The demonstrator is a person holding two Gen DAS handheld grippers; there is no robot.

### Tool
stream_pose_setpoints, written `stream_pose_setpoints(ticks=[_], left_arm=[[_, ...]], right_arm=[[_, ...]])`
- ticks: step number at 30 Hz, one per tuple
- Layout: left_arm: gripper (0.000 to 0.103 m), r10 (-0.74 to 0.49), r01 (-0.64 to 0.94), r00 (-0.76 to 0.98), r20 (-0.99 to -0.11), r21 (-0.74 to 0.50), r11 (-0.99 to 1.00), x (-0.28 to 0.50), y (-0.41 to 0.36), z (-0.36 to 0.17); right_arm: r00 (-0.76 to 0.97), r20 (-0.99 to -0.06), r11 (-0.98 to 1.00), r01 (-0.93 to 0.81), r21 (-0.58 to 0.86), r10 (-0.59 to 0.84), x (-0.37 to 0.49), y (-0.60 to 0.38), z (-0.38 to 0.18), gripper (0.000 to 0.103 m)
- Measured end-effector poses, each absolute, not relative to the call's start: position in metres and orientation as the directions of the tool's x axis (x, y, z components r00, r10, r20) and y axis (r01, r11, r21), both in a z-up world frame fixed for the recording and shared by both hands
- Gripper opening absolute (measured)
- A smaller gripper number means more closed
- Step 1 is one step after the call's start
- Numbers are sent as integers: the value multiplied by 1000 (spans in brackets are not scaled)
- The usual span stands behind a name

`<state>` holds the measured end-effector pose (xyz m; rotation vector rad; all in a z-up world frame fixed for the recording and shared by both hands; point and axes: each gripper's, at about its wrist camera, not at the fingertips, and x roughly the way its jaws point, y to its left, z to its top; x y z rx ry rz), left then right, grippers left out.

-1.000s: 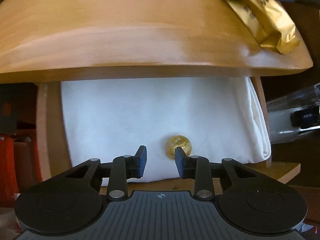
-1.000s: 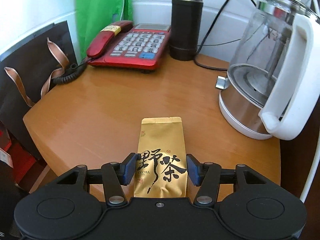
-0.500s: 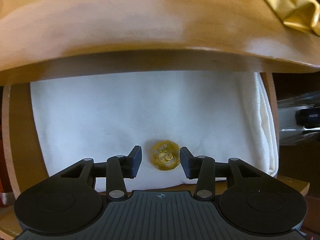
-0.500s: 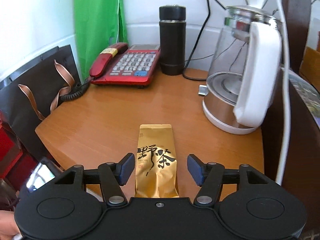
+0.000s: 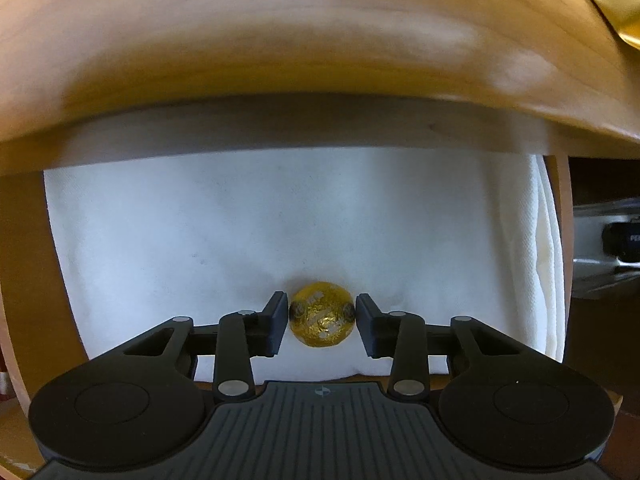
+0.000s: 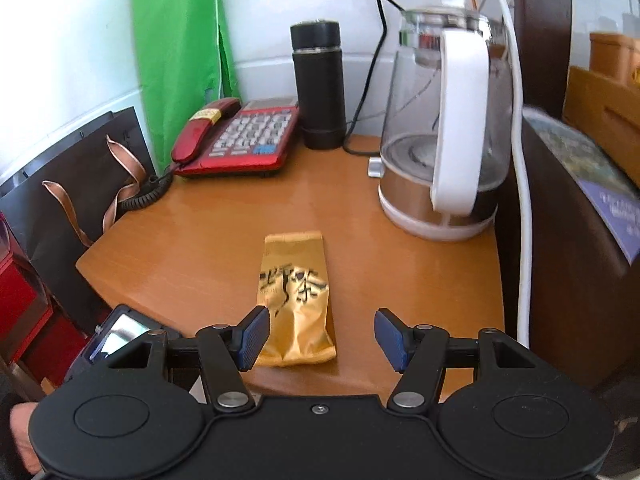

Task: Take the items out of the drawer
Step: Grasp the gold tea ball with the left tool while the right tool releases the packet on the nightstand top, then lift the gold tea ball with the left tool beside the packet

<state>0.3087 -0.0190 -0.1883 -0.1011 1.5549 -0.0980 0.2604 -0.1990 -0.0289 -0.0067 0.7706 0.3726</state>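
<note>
We had our left gripper (image 5: pixel 322 318) low inside the open drawer (image 5: pixel 36 280), its 2 fingers apart and bracketing the gold foil ball (image 5: pixel 321 314) so a squeeze could take it; the left pad looked close to touching, the right one just beside. The ball sat on the white cloth (image 5: pixel 200 232) near the drawer's front, round, crinkled and shiny. Our right gripper (image 6: pixel 320 338) hung open and empty over the gold tea packet (image 6: pixel 294 296), lying flat on the tabletop (image 6: pixel 200 240).
</note>
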Motion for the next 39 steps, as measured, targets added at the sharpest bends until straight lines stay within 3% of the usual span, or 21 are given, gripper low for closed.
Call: stream_pose_setpoints(ticks=[21,36,39], left_arm=[[38,-130,14,173,-976,-130,991,278,-2,-131],[38,-183,24,423,-888,-191,981,293,18,-6],[38,-188,16,456,-870,-203,979,309,12,-9]], right_arm=[[617,-718,946,-234,224,323,201,-196,-53,57],[605,-735,951,-160,264,306,175,-183,-82,57],[598,-739,949,-152,275,310,173,-183,-88,57]])
